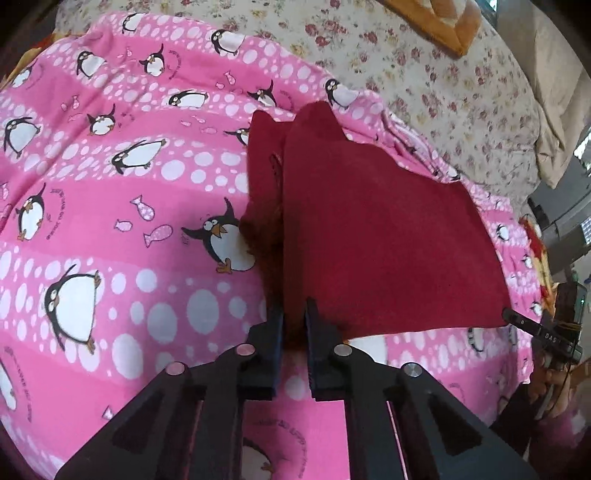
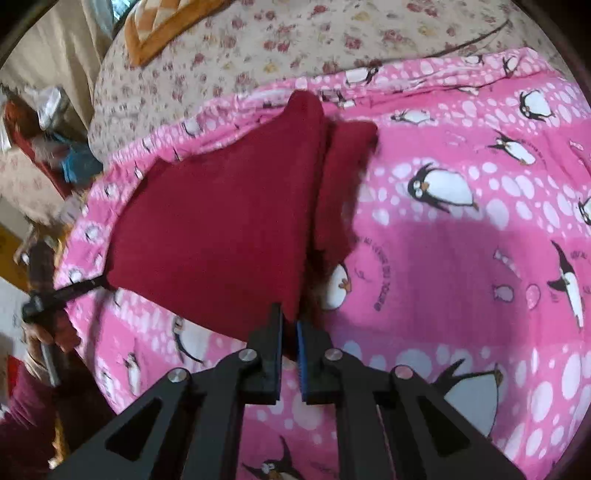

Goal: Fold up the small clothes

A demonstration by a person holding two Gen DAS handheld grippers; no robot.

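Note:
A small dark red garment (image 1: 376, 236) is held stretched above the pink penguin blanket (image 1: 110, 206). My left gripper (image 1: 293, 314) is shut on one near corner of it. The right gripper shows at the right edge of the left wrist view (image 1: 508, 314), gripping the other near corner. In the right wrist view my right gripper (image 2: 290, 317) is shut on a corner of the red garment (image 2: 221, 229), and the left gripper (image 2: 101, 282) holds the far corner at left. The cloth's far end hangs in a fold down to the blanket.
The pink penguin blanket (image 2: 461, 258) lies over a floral bedsheet (image 1: 424, 74). An orange-edged pillow (image 1: 443, 22) lies at the back. Cluttered furniture (image 2: 44, 147) stands beside the bed.

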